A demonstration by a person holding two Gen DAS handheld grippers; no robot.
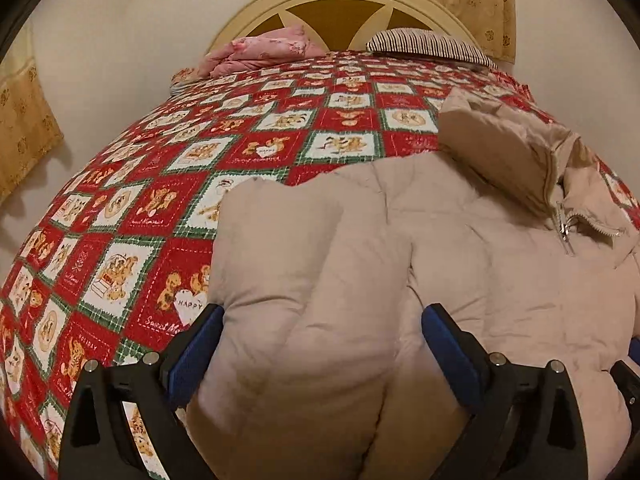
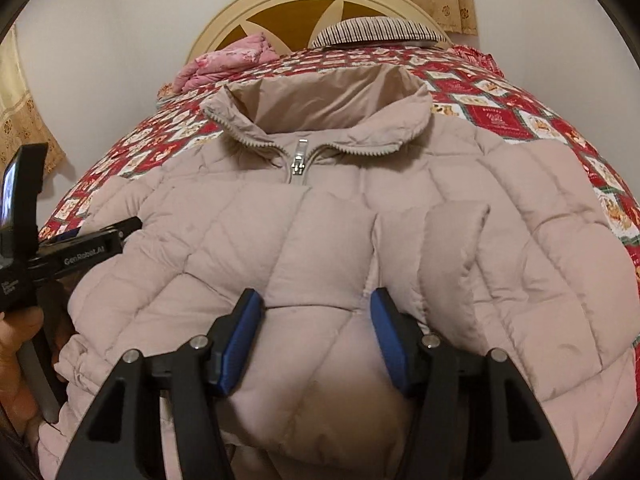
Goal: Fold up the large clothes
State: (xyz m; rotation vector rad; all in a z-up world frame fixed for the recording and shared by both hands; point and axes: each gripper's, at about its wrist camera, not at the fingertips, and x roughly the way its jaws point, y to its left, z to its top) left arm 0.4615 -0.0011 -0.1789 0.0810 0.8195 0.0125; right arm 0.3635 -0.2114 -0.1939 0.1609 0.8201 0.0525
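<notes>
A beige quilted puffer jacket (image 2: 500, 240) lies front-up on the bed, zipped, with its collar (image 2: 320, 96) toward the headboard and the zipper pull (image 2: 298, 162) below it. My right gripper (image 2: 316, 312) is shut on a puffy bulge of the jacket's lower front, blue pads pressing both sides. In the left wrist view the jacket (image 1: 500, 280) fills the lower right, collar (image 1: 520, 152) at the far right. My left gripper (image 1: 320, 320) is shut on a thick fold of the jacket near its left edge. That left gripper's black body (image 2: 100, 236) shows at the left, held by a hand (image 2: 16, 340).
A red, white and green patchwork quilt (image 1: 160, 200) covers the bed. At the head stand a cream arched headboard (image 1: 340, 12), a folded pink cloth (image 1: 260, 50) and a striped pillow (image 1: 424, 42). Yellow curtains (image 1: 24, 120) hang on the left wall.
</notes>
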